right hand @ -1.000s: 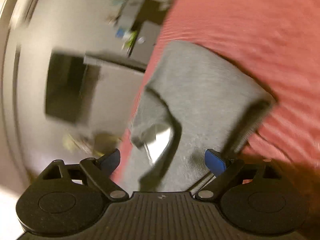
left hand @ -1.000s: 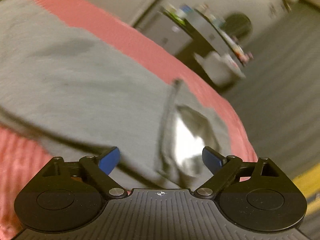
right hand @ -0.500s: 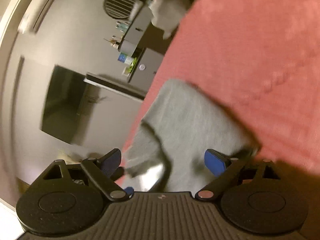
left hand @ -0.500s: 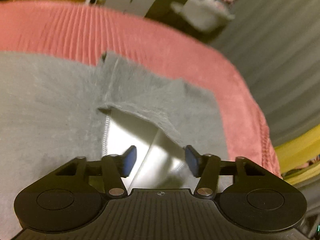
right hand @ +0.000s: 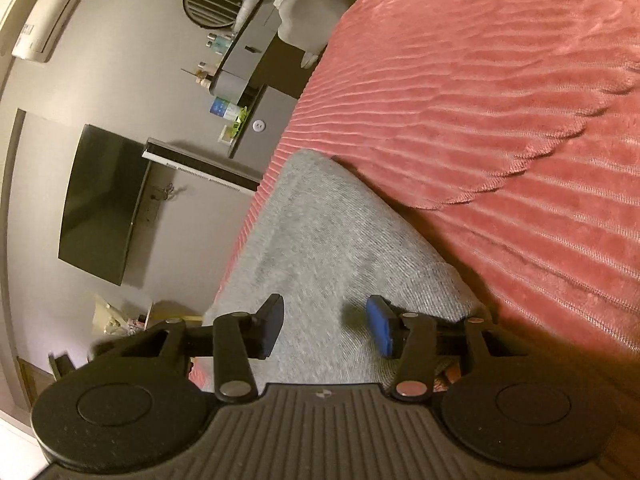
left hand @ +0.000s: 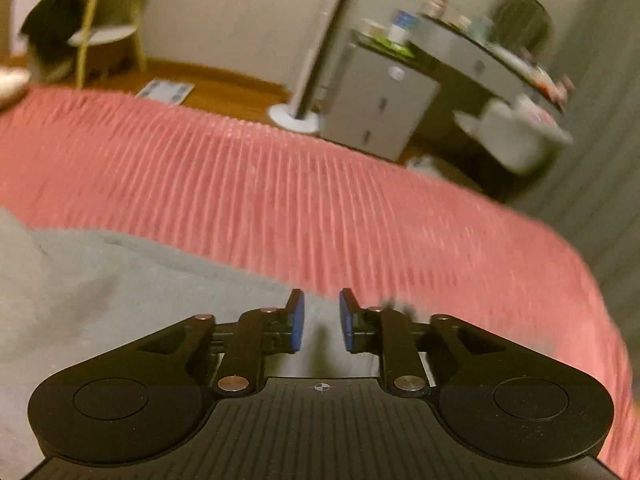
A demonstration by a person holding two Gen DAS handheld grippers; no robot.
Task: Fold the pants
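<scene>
Grey pants lie on a red ribbed bedspread. In the left wrist view my left gripper sits at the pants' edge with its blue pads a narrow gap apart and grey cloth between them. In the right wrist view the pants stretch away toward the bed's edge. My right gripper is over the near end of the pants, its jaws partly closed with grey cloth in the gap. The bedspread fills the right side.
Beyond the bed's far edge stand a grey cabinet, a lamp stand with a round base and a yellow-legged chair. A dark TV hangs on the wall. A fold in the bedspread lies right of the pants.
Both grippers have closed a good way, the left almost fully. The left gripper has dropped to the pants' edge and now looks out over the bed. The white pocket lining is out of sight.
</scene>
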